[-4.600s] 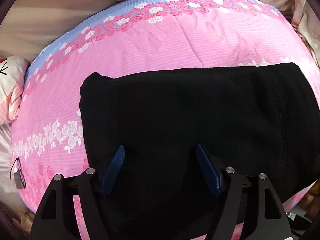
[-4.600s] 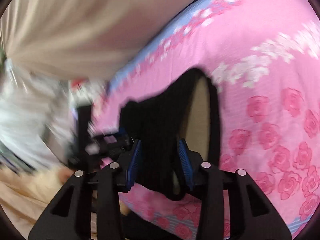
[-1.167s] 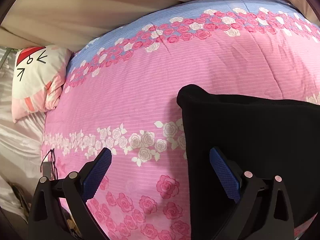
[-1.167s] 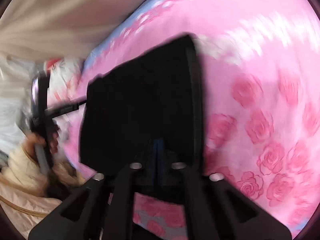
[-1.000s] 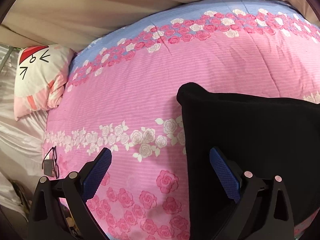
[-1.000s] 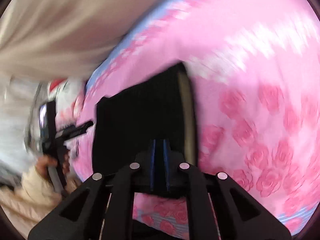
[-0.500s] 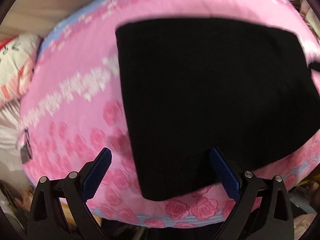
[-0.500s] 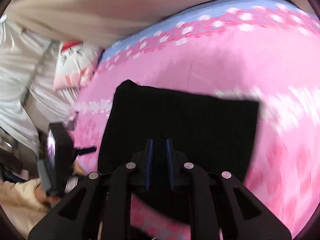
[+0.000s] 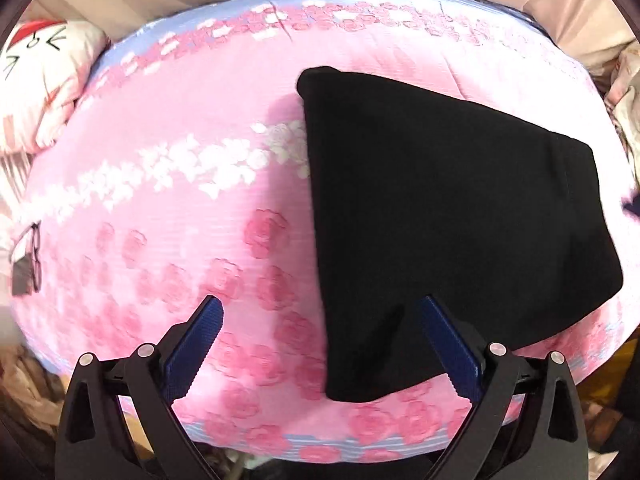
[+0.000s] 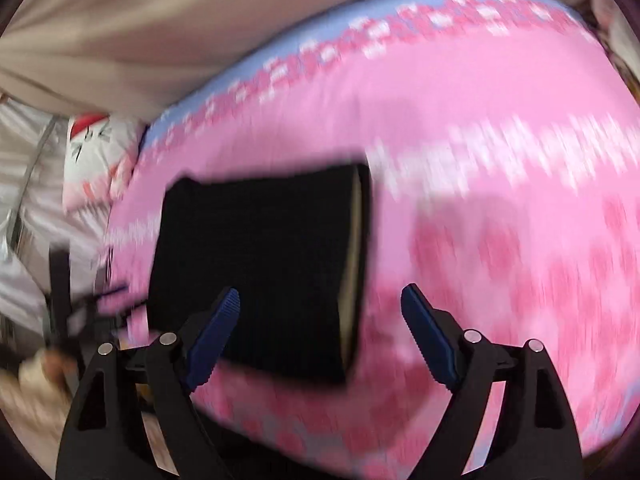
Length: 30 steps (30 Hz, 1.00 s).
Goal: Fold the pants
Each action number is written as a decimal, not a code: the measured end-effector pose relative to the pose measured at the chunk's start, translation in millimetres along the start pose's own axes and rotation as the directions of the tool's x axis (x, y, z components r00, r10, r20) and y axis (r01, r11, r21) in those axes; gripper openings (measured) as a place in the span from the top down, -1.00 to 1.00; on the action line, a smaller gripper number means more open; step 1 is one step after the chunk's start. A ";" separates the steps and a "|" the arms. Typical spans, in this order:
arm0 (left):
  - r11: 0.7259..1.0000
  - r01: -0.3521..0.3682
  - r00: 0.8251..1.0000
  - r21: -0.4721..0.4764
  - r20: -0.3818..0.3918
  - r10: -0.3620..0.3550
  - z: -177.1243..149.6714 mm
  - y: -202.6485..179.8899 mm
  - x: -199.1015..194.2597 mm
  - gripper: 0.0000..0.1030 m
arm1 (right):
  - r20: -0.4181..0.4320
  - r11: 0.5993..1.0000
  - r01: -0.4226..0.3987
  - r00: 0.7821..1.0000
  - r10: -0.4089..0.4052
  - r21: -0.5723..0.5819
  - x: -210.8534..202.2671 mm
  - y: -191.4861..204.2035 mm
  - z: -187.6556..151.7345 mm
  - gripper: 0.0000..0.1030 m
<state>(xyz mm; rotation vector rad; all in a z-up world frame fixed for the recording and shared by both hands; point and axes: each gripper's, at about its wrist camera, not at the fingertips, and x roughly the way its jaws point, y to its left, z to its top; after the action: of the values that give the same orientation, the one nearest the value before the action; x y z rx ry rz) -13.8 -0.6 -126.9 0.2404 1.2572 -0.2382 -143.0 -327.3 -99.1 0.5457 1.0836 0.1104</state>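
Right gripper (image 10: 320,336): jaws opening, nothing pinched; the folded black pants (image 10: 256,272) lie on the pink quilt (image 10: 500,200) just below and left of it. Left gripper (image 9: 320,344): wide open, empty, straddling the pants' near-left edge, apparently closer.

My left gripper (image 9: 320,344) is pointing steeply downward with its jaws standing wide apart, gripping nothing. My right gripper (image 10: 320,334) is opening its jaws, with nothing pressed between the pads.
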 end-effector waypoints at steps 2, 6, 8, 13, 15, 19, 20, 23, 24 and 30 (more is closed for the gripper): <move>0.999 0.030 0.999 0.010 -0.033 -0.030 0.3 -1.7 9.0 -0.90 | -0.017 0.998 -0.019 1.000 0.020 0.059 4.3 -7.4 -24.9 -0.47; 0.998 0.064 0.991 0.024 -0.120 -0.061 1.9 -11.7 35.3 -0.90 | -0.024 0.987 -0.071 0.997 0.075 0.143 26.9 -8.2 -35.9 0.00; 0.997 0.080 0.986 0.025 -0.146 -0.075 3.3 -16.1 43.1 -0.90 | -0.044 0.991 -0.025 0.999 0.032 0.133 40.2 -1.8 -33.0 0.23; 0.994 0.097 0.984 0.043 -0.154 -0.090 8.1 -18.3 45.2 -0.90 | 0.125 0.931 -0.287 0.956 0.265 0.223 -3.0 0.7 -19.2 0.34; 0.992 0.116 0.983 0.043 -0.150 -0.108 5.5 -17.0 43.5 -0.90 | 0.073 0.954 -0.224 0.974 0.213 0.199 11.0 -5.2 -16.8 0.26; 0.994 0.097 0.985 0.056 -0.149 -0.088 9.3 -23.4 38.7 -0.89 | 0.025 0.951 -0.156 0.988 0.155 0.265 20.3 -24.9 -33.4 0.25; 0.993 0.099 0.988 0.064 -0.127 -0.090 10.9 -27.0 31.4 -0.89 | 0.041 0.944 -0.164 0.986 0.159 0.285 16.4 -28.5 -41.7 0.24; 0.990 0.092 0.994 0.110 -0.065 -0.085 20.7 -30.9 14.4 -0.89 | 0.017 0.939 -0.174 0.984 0.176 0.297 29.0 -31.4 -44.9 0.23; 0.987 0.096 0.995 0.130 -0.054 -0.089 22.3 -37.6 10.6 -0.89 | 0.009 0.945 -0.160 0.986 0.164 0.286 30.6 -26.6 -42.0 0.35; 0.956 0.099 0.995 0.276 -0.021 -0.097 32.4 -96.5 2.9 -0.90 | 0.028 0.947 -0.159 0.987 0.157 0.279 9.6 -27.4 -32.5 0.56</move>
<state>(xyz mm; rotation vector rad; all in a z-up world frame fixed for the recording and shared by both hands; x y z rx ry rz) -13.2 -102.5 -124.9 0.4198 1.2425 -0.5009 -171.3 -335.7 -131.3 0.8891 1.0556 0.0955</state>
